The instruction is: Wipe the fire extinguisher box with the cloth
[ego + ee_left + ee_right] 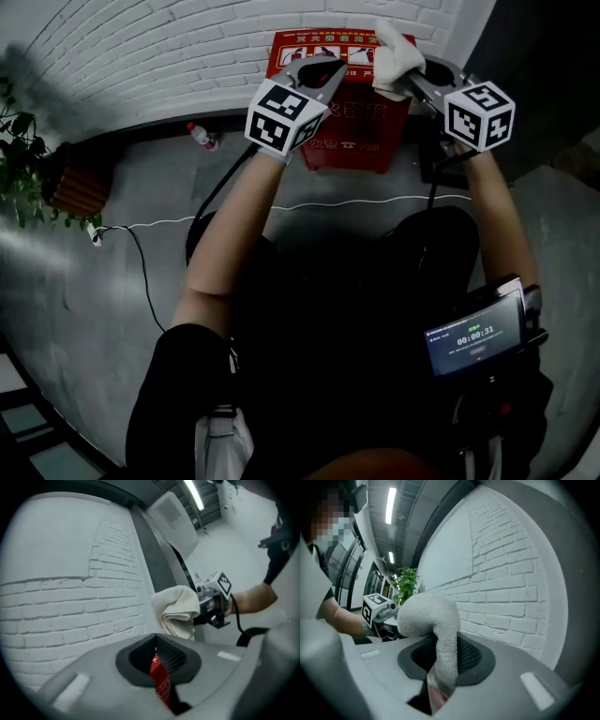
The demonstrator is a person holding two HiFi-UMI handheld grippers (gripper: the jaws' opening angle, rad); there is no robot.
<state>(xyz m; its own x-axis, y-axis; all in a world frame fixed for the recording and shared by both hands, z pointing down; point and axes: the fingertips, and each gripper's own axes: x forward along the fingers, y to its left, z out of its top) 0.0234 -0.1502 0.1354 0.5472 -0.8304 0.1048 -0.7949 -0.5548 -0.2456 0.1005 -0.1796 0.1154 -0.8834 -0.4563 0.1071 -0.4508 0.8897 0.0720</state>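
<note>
Head view — left gripper (325,69) pinches box (354,136), right gripper (406,81) clamps cloth (394,54).

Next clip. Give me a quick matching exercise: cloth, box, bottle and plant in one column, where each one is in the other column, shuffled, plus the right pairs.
Things:
1. cloth
2. box
3. bottle
4. plant

Places:
A. on the floor, left of the box
B. at the far left of the head view
C. in the right gripper's jaws
D. against the wall, a red edge between the left gripper's jaws

Pairs: 1-C; 2-D; 3-A; 4-B
</note>
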